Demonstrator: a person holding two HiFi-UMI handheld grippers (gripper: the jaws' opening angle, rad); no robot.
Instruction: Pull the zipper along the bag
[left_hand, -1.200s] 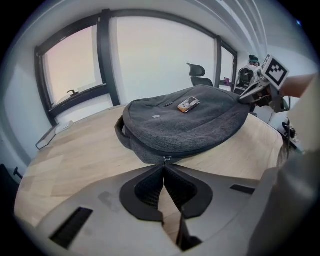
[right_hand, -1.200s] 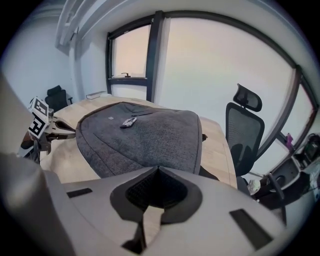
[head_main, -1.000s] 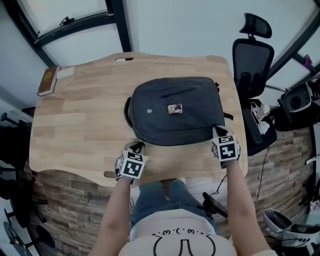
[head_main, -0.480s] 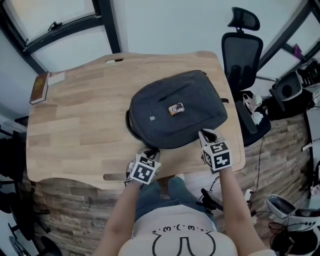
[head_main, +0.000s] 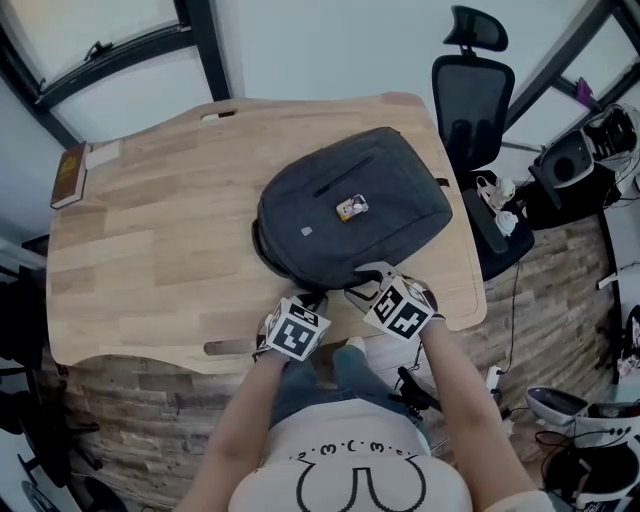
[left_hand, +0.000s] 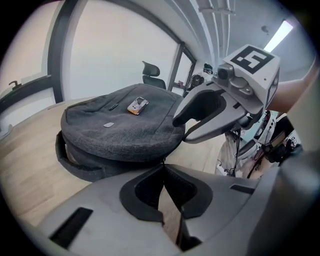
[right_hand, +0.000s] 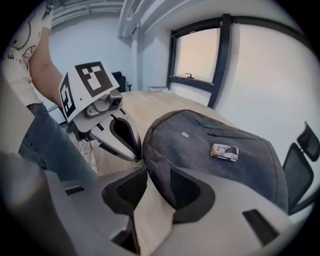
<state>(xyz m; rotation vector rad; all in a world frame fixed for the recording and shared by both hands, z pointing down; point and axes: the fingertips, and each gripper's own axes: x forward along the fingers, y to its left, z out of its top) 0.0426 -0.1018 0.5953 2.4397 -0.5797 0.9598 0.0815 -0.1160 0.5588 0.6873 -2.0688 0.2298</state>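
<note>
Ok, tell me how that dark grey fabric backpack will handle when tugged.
The dark grey fabric backpack looks soft and domed, so it would probably flex rather than stay stiff. It bulges as if filled, so maybe weighty. On the smooth wooden table it might slide.

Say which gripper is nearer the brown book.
Left: left gripper, at the dark grey fabric backpack's near edge, is on the brown book's side; right gripper, jaws opening around that edge, sits farther right.

Soft, cool daylight is washing in from the overexposed window (right_hand: 197, 52) ahead of the right gripper (right_hand: 158, 170), a ceiling strip light (left_hand: 281, 31) is glaring above the left gripper (left_hand: 163, 169), the bag (head_main: 350, 205) is casting only a faint shadow, and both gripper views are bending and darkening at their edges.
</note>
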